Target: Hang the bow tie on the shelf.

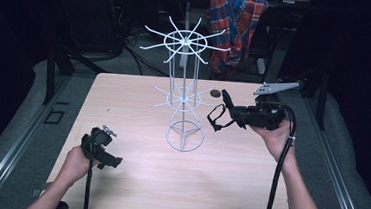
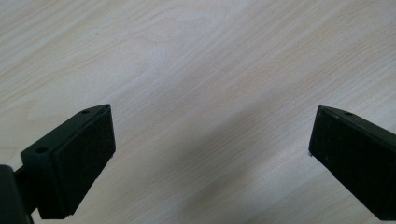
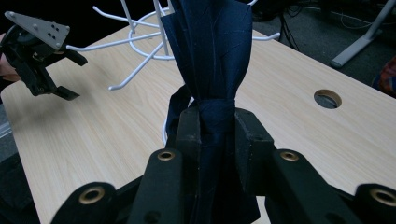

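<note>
While the right gripper (image 3: 212, 135) has its jaws clamped on a bunched dark navy fabric strap (image 3: 212, 60), the relation that matters is how that strap lies against the white wire two-tier hanging rack (image 1: 184, 92). In the high view the right gripper (image 1: 225, 112) hangs just beside the rack's lower ring of hooks, on its right, with a loop of the strap (image 1: 216, 121) drooping toward the pale wooden table (image 1: 132, 180). The gripper's long axis runs roughly level, pointing leftward at the rack's central post. In the right gripper view the strap rises straight up from the jaws, folded and gathered at the grip, and the rack's white prongs (image 3: 135, 70) spread behind and to the left of it, near but apart from the fabric as far as I can tell.

The right hand (image 1: 276, 136) is plainly the nearer one to the rack. The left gripper (image 1: 101, 145) sits well apart, low over the near left part of the table; its jaws stand wide apart with nothing between them, the left gripper view showing bare wood (image 2: 210, 93) in the gap.

My judgement is that the next move calls for lifting the loop over a prong tip; the neighbouring prongs could snag the fabric. A round cable hole (image 3: 327, 99) lies off to the right, out of the way. A plaid shirt (image 1: 238, 18) hangs beyond the table.
</note>
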Demonstrator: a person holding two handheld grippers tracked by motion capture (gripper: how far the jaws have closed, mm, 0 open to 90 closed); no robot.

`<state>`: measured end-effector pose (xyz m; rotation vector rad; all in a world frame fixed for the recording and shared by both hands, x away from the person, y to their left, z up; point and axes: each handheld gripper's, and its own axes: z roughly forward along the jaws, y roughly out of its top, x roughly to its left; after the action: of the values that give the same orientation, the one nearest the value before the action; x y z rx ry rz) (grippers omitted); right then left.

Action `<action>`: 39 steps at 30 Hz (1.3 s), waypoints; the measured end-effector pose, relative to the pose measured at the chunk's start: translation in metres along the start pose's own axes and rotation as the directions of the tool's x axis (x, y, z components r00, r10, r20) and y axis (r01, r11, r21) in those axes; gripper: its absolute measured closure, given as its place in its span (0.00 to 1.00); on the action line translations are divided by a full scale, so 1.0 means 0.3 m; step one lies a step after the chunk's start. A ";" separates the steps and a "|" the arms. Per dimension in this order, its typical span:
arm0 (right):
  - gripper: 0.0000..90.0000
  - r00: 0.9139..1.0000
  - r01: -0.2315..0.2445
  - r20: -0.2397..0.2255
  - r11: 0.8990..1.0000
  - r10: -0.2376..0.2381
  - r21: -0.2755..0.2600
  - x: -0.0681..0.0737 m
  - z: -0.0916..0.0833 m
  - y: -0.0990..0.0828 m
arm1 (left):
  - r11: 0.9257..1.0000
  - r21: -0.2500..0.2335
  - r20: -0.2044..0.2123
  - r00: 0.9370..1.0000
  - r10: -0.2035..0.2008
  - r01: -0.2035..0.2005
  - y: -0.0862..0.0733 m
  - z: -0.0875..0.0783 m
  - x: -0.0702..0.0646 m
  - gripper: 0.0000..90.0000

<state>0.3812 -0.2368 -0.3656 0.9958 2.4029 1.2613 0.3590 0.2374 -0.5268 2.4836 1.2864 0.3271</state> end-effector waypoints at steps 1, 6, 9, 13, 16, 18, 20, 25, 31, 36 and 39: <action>0.81 1.000 -0.011 -0.009 1.000 0.011 -0.017 -0.002 0.001 0.001 | 1.000 0.002 -0.001 1.000 0.001 -0.001 0.000 -0.001 0.001 0.01; 0.81 1.000 -0.007 -0.011 1.000 0.007 -0.020 -0.009 0.001 0.008 | 1.000 0.000 -0.001 1.000 0.002 -0.002 0.001 0.001 -0.002 0.00; 0.81 1.000 -0.010 -0.015 1.000 0.010 -0.026 -0.018 0.011 0.010 | 1.000 0.001 -0.001 1.000 0.003 -0.003 0.001 0.000 -0.001 0.01; 0.81 0.999 -0.031 -0.022 0.999 0.031 -0.025 -0.045 0.033 0.002 | 1.000 0.000 0.001 1.000 0.001 -0.001 0.000 0.000 0.001 0.01; 0.81 0.999 -0.047 -0.029 0.998 0.046 -0.032 -0.056 0.045 -0.003 | 1.000 0.001 0.001 1.000 0.002 -0.002 0.000 0.000 0.000 0.01; 0.81 0.998 -0.054 -0.028 0.998 0.053 -0.025 -0.067 0.055 -0.007 | 1.000 0.001 -0.002 1.000 0.002 -0.002 0.000 0.001 -0.001 0.01; 0.81 0.997 -0.068 -0.032 0.997 0.067 -0.023 -0.075 0.066 -0.010 | 1.000 0.001 -0.001 1.000 0.002 -0.002 0.000 0.001 0.000 0.01; 0.81 0.994 -0.098 -0.050 0.995 0.097 -0.022 -0.100 0.092 -0.022 | 1.000 0.001 0.000 1.000 0.004 -0.004 0.001 0.000 -0.001 0.01; 0.81 0.990 -0.124 -0.072 0.992 0.122 -0.021 -0.114 0.112 -0.029 | 1.000 0.000 0.001 1.000 0.006 -0.006 0.000 0.000 0.000 0.01; 0.81 0.987 -0.135 -0.084 0.991 0.134 -0.010 -0.122 0.128 -0.035 | 1.000 -0.001 0.000 1.000 0.007 -0.007 0.000 -0.001 -0.001 0.01; 0.81 0.985 -0.148 -0.092 0.989 0.147 -0.008 -0.127 0.136 -0.041 | 1.000 -0.001 0.000 1.000 0.006 -0.006 0.000 -0.001 -0.001 0.01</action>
<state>0.4241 -0.2417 -0.4032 1.1548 2.4222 1.4011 0.3587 0.2374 -0.5265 2.4872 1.2781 0.3290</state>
